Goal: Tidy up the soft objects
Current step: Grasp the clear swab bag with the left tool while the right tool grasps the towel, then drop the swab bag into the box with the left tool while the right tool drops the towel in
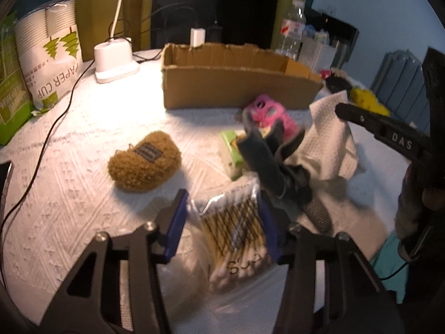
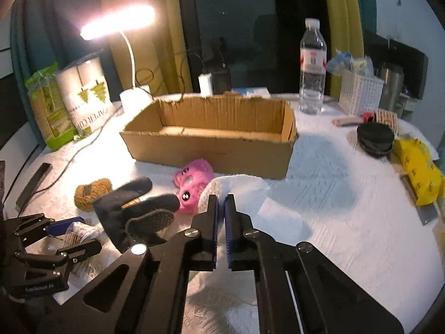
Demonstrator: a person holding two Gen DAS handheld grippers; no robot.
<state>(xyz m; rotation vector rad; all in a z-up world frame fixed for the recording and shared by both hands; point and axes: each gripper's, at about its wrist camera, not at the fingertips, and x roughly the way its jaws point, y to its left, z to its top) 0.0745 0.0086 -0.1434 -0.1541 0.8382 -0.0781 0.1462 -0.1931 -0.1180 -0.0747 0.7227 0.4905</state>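
My left gripper has its blue pads around a clear bag of cotton swabs, and a dark grey glove hangs over its right finger. My right gripper is shut on a white paper towel, which it holds above the table; the towel also shows in the left wrist view. A pink plush toy and a brown fuzzy pouch lie in front of an open cardboard box. A green packet lies by the glove.
A lit desk lamp, a paper cup sleeve and a green pack stand at the back left. A water bottle, a white basket, a black round case and a yellow packet are on the right.
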